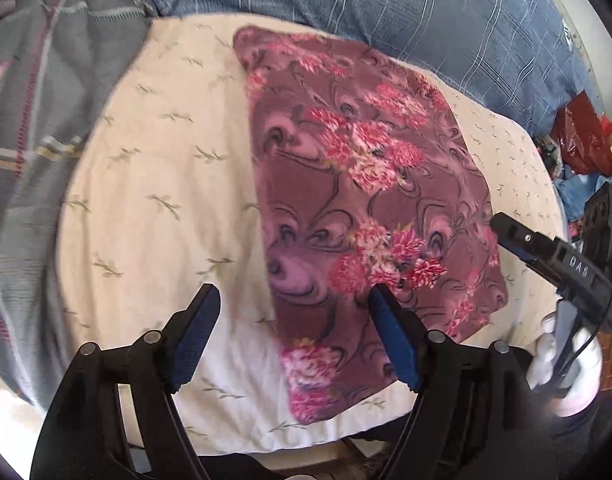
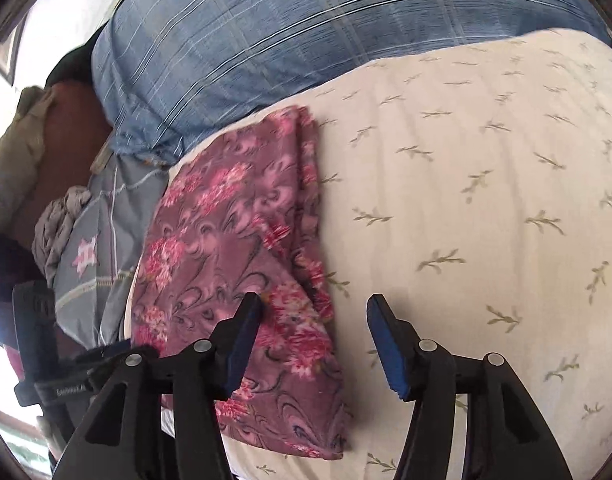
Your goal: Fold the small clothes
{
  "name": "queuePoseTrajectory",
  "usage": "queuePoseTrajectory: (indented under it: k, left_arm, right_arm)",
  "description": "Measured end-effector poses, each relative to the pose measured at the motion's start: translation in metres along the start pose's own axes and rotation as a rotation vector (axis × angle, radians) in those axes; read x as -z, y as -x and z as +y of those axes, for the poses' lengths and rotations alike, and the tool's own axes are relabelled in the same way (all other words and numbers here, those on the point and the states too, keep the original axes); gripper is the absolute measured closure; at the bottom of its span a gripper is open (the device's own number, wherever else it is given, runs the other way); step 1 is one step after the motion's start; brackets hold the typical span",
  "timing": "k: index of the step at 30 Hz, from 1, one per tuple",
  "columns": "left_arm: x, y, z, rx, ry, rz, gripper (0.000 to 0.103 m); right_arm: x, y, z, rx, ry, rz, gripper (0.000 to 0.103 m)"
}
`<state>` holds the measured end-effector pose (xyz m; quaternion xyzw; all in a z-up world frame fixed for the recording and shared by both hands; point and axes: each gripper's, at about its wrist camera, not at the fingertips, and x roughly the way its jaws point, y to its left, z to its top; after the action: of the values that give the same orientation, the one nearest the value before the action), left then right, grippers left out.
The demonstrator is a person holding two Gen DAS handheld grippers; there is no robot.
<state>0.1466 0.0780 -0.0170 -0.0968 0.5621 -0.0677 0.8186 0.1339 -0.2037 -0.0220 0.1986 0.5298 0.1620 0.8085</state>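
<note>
Floral cloth [image 1: 370, 208] looks soft, light, floppy; best pinched at a corner or hem. Left gripper [image 1: 294, 312] fingers wide and empty; right gripper [image 2: 314, 320] fingers apart, holding nothing.

Counts on the bed

One floral cloth [image 1: 370, 200] on one cream cushion [image 1: 154, 200]; one blue plaid pillow [image 1: 386, 12]; one grey quilt [image 1: 38, 120]; two tools, the left tool [image 1: 294, 300] and the right tool [image 2: 314, 312].
</note>
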Motion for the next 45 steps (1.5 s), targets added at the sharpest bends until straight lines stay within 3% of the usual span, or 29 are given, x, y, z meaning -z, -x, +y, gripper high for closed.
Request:
queuePoseTrajectory:
  k: [8, 11, 15, 20, 24, 27, 30, 38, 45]
  left_arm:
    - [-0.007, 0.016, 0.004, -0.231, -0.013, -0.198, 0.026]
    - [-0.006, 0.016, 0.008, -0.272, -0.008, -0.209, 0.026]
    - [-0.005, 0.013, 0.008, -0.308, 0.009, -0.203, 0.026]
    - [0.005, 0.017, 0.001, -0.301, 0.017, -0.239, 0.026]
    - [0.011, 0.023, -0.007, -0.290, 0.005, -0.257, 0.026]
    - [0.014, 0.027, -0.018, -0.300, -0.031, -0.266, 0.026]
    - [0.020, 0.031, -0.026, -0.309, -0.064, -0.273, 0.026]
    - [0.029, 0.034, -0.035, -0.287, -0.063, -0.289, 0.026]
    - [0.037, 0.034, -0.051, -0.264, -0.091, -0.301, 0.026]
  right_arm:
    - [-0.002, 0.001, -0.004, 0.018, -0.028, -0.012, 0.035]
    - [-0.005, 0.001, 0.001, 0.052, 0.010, 0.019, 0.026]
    - [-0.015, 0.017, 0.013, 0.158, 0.193, 0.011, 0.023]
    - [-0.013, 0.043, 0.014, 0.312, 0.279, -0.058, 0.007]
    - [0.004, 0.046, 0.012, 0.366, 0.237, -0.075, 0.006]
    - [0.017, 0.040, 0.016, 0.361, 0.220, -0.081, 0.005]
    - [0.021, 0.035, 0.028, 0.463, 0.281, -0.091, 0.005]
    - [0.031, 0.046, 0.036, 0.521, 0.314, -0.179, 0.005]
    - [0.030, 0.059, 0.031, 0.518, 0.286, -0.236, 0.005]
